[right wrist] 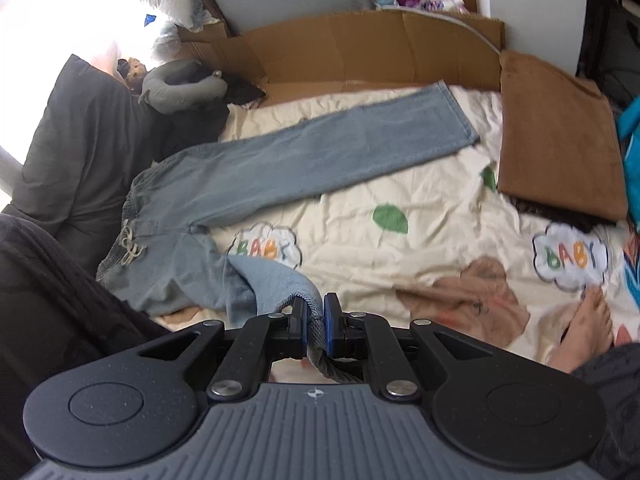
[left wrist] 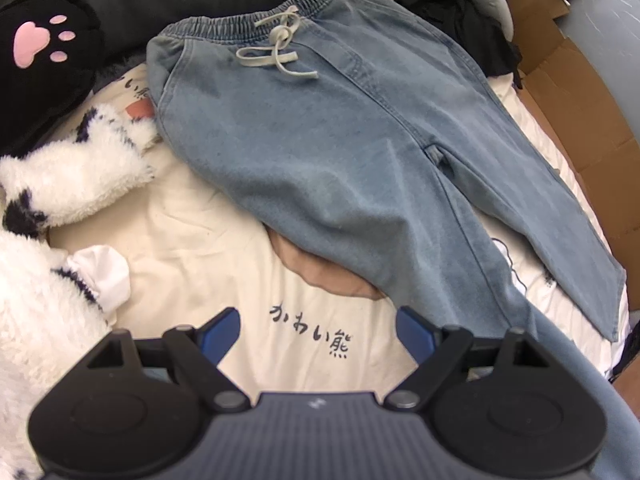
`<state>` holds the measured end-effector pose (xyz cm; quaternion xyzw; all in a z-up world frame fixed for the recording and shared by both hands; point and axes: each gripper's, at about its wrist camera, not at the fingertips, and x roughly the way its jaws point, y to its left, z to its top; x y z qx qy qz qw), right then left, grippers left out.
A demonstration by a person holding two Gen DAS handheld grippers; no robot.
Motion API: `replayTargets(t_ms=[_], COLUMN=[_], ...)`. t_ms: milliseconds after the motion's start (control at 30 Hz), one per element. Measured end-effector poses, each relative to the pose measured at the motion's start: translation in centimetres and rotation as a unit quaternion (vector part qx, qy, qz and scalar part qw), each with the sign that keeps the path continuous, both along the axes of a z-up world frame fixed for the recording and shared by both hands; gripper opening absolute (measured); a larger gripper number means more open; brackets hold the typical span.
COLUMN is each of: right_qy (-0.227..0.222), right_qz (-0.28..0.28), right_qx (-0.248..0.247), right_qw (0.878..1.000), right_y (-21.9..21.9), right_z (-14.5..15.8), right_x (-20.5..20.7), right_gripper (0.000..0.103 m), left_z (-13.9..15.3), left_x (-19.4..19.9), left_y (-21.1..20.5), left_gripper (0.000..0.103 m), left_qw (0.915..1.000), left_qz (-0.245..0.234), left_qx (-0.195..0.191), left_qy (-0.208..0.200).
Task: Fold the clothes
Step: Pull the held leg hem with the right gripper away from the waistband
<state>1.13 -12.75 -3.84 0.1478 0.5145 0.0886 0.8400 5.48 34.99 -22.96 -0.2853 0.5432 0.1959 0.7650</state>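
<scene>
Your right gripper [right wrist: 316, 320] is pinching the jeans [right wrist: 248, 168] hem at lower centre; thick denim could slip out. Your left gripper [left wrist: 318, 334] is hanging spread.

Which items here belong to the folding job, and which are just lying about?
In the job: jeans; right claw, shut on a leg hem; left claw, open.

Lying about: plush toy, black paw cushion, brown cloth, cardboard, grey pillow.
</scene>
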Motion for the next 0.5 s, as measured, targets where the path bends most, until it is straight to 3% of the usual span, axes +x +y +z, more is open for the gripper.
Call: replayTargets(t_ms=[233,500], right_qy=[0.041,0.102], right_qz=[-0.007,-0.078], right_qx=[0.005,-0.035], right_qw=[0.999,0.991], right_y=[-1.2,-4.2], right_z=[0.3,-7.4], right_x=[-1.6,2.0], right_gripper=[0.007,0.007], left_z=[-1.3,-4.5], left_x=[0.5,2.2], left_y=[-0.1,-0.3], left_gripper=[0.087,0.087], left_qw=[0.9999,0.9991], left_qz=[-0.007,-0.022], left_qx=[0.009,0.008], left_qy=[0.006,0.034])
